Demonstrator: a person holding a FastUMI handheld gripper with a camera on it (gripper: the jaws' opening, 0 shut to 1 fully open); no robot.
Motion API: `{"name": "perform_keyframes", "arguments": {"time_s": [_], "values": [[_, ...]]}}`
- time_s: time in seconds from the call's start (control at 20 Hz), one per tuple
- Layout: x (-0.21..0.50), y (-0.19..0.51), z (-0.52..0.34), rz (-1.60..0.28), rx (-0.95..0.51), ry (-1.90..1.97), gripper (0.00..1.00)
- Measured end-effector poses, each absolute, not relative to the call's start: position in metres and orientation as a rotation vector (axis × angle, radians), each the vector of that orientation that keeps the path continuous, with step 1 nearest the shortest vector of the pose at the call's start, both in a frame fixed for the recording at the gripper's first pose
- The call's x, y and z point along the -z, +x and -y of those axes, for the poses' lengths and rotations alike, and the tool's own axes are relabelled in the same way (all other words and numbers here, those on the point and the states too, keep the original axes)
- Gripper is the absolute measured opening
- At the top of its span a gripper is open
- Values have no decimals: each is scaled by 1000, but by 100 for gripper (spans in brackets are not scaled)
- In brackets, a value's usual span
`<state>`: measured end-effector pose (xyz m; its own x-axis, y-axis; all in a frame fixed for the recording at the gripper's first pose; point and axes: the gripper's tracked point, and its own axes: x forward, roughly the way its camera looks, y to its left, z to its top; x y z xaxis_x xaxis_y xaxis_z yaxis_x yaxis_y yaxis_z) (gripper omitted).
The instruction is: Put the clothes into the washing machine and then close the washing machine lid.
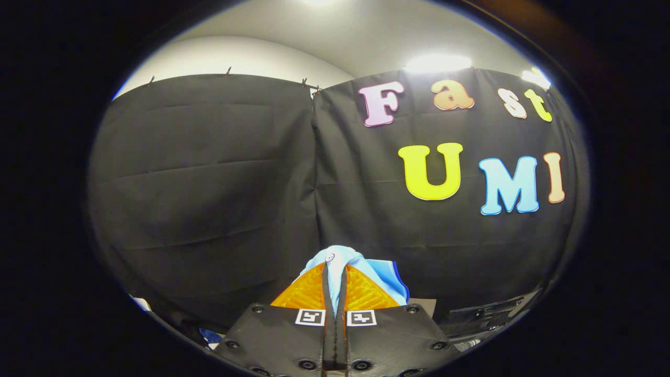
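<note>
A light blue garment point(340, 264) is sitting pinched between the two fingers of the gripper point(335, 285). The fingers are pressing together on it from both sides, with only a thin strip of the cloth showing in the narrow gap between them. The fabric is bunching up over the fingertips and spilling down the right finger's outer side, where a darker blue edge point(400, 283) is showing. A small white button point(330, 257) is sitting on the fold right at the top of the bunch, just above the fingertips.

Beyond the fingers, black cloth point(209, 183) is hanging as the booth's wall, in two panels meeting at a seam straight ahead of the gripper. Above the cloth, a pale wall point(235, 55) and ceiling are showing, with a bright light point(437, 63) glowing over the right panel.

Low down to the right of the gripper, a dark surface with a ridged edge point(487, 314) is lying partly in view; what it is cannot be told. Low to the left, a scrap of blue and white material point(209, 337) is peeking out beside the gripper body.
</note>
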<state>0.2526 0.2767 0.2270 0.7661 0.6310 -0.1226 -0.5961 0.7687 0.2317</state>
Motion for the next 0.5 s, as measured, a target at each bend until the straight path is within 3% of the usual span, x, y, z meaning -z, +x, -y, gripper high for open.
{"name": "perform_keyframes", "arguments": {"time_s": [0.5], "values": [[-219,281,-158,-191,-492,198,1]]}}
